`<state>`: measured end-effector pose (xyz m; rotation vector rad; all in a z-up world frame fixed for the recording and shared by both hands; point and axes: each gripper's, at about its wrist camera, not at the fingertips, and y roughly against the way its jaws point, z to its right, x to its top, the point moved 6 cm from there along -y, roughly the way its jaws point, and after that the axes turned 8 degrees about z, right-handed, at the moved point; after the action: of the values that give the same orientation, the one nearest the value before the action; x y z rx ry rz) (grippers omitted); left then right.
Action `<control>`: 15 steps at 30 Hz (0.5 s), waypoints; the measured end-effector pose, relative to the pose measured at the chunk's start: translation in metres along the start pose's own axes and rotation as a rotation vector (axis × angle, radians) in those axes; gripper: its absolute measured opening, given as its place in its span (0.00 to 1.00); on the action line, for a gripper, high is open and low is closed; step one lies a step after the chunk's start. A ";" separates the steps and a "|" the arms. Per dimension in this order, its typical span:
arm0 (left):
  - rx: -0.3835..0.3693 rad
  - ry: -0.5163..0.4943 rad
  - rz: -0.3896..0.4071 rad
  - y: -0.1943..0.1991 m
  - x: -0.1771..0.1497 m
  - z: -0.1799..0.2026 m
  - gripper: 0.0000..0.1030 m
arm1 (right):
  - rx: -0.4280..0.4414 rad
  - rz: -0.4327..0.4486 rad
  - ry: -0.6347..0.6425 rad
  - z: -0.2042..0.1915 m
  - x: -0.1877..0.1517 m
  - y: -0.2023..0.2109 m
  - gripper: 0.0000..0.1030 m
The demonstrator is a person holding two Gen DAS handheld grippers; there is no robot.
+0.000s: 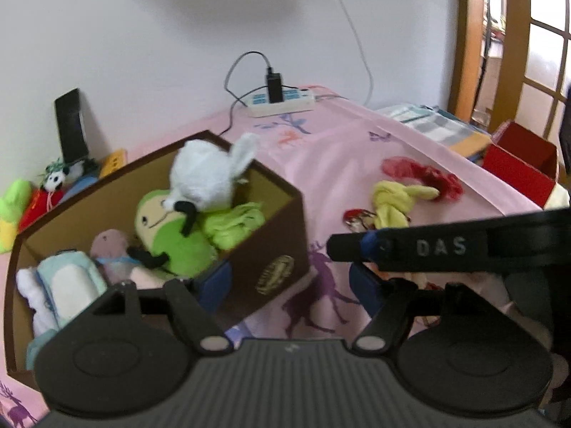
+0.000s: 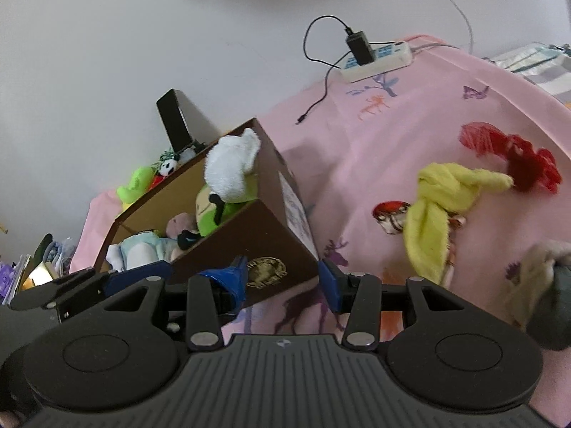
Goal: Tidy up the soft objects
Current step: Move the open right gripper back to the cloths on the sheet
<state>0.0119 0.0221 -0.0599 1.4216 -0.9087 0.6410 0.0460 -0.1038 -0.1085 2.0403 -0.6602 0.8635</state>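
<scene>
Both grippers, left (image 1: 289,285) and right (image 2: 282,281), gape empty beside the box (image 2: 249,235); the yellow cloth (image 2: 439,207) lies right, nearer the right gripper.

Both grippers were built of matte black plastic, with a ribbed grey base flanked by two round discs. Silver screws were set in the linkage arms of the right gripper (image 2: 285,281), and blue pads were fitted on its fingers (image 2: 330,285). White letters "DAS" were printed on the black finger crossing just above the left gripper (image 1: 289,281).

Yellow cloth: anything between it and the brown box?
Nothing visible. Only bare pink sheet lies between the yellow cloth and the brown box. The box is open-topped, though already piled with plush toys.
</scene>
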 end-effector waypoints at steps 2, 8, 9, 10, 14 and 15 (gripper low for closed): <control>-0.023 -0.004 -0.013 -0.002 -0.003 0.007 0.72 | -0.008 -0.003 0.000 0.003 -0.003 0.003 0.28; -0.100 -0.032 -0.062 -0.006 -0.021 0.035 0.73 | -0.034 -0.008 -0.029 0.019 -0.008 0.011 0.28; -0.120 -0.040 -0.072 -0.007 -0.024 0.041 0.73 | -0.037 -0.007 -0.033 0.022 -0.009 0.012 0.28; -0.137 -0.046 -0.083 -0.007 -0.027 0.046 0.74 | -0.041 -0.008 -0.035 0.025 -0.009 0.014 0.28; -0.174 -0.050 -0.124 -0.013 -0.030 0.063 0.75 | -0.043 -0.006 -0.035 0.039 -0.002 0.021 0.28; -0.173 -0.046 -0.125 -0.014 -0.029 0.065 0.75 | -0.044 -0.005 -0.031 0.042 0.001 0.022 0.28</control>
<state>-0.0014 -0.0390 -0.0966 1.3302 -0.8824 0.4272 0.0450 -0.1508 -0.1160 2.0189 -0.6853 0.8092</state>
